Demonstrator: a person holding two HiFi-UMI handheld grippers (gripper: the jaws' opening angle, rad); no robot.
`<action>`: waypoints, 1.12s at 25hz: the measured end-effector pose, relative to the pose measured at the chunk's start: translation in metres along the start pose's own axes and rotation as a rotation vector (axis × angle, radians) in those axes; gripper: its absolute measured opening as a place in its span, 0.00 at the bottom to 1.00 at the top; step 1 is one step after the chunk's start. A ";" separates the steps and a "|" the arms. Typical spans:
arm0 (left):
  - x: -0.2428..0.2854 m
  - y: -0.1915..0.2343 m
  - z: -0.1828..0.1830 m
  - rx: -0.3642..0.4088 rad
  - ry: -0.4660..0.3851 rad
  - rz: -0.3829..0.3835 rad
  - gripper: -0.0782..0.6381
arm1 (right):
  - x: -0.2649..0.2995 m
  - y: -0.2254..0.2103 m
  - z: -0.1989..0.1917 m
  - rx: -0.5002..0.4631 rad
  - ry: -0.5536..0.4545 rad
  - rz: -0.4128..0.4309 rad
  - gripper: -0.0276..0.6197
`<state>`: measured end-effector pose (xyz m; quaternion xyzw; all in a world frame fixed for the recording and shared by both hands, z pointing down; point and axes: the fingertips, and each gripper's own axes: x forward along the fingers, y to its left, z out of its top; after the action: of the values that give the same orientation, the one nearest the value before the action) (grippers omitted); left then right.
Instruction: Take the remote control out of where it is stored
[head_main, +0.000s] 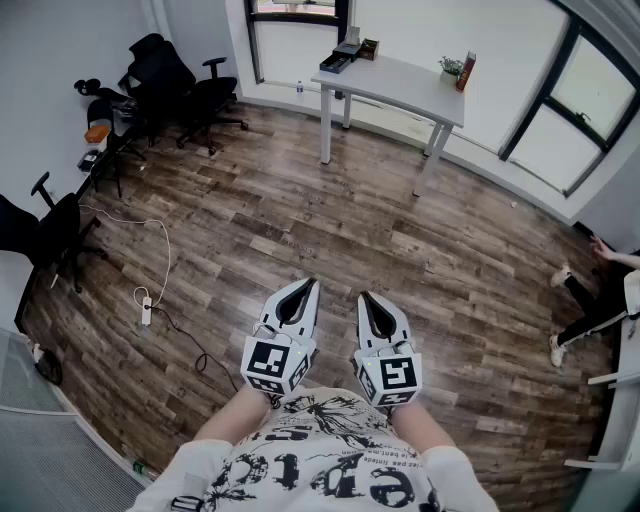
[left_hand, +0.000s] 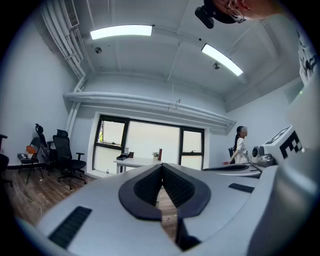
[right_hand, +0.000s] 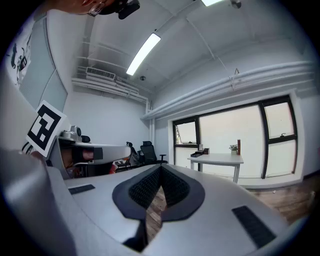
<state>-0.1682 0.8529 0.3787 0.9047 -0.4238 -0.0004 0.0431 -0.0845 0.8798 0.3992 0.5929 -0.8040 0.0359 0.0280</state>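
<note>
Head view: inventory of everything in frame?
table: 1, white, top centre
tray: 1, black, table's left end
plant: 1, green, table's right end
container: 1, red-brown, beside plant
chairs: at least 3, black, left side
power strip: 1, white, floor left, cabled
floor: wood, brown
bystander: 1, dark trousers, right edge
remote: none seen
shirt: 1, white, black print, bottom
left gripper: 1, grey-white, shut, empty
right gripper: 1, grey-white, shut, empty
</note>
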 end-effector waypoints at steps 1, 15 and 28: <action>0.002 0.002 0.002 -0.001 -0.006 0.003 0.12 | 0.002 -0.001 0.001 -0.002 0.001 -0.001 0.03; 0.002 0.013 -0.004 -0.039 -0.015 -0.024 0.12 | 0.011 -0.003 -0.001 0.069 -0.004 -0.038 0.03; -0.024 0.074 -0.013 -0.046 -0.020 -0.031 0.12 | 0.052 0.049 -0.021 0.071 0.049 -0.040 0.03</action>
<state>-0.2393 0.8252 0.3966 0.9098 -0.4102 -0.0200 0.0597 -0.1463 0.8467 0.4234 0.6084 -0.7893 0.0784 0.0275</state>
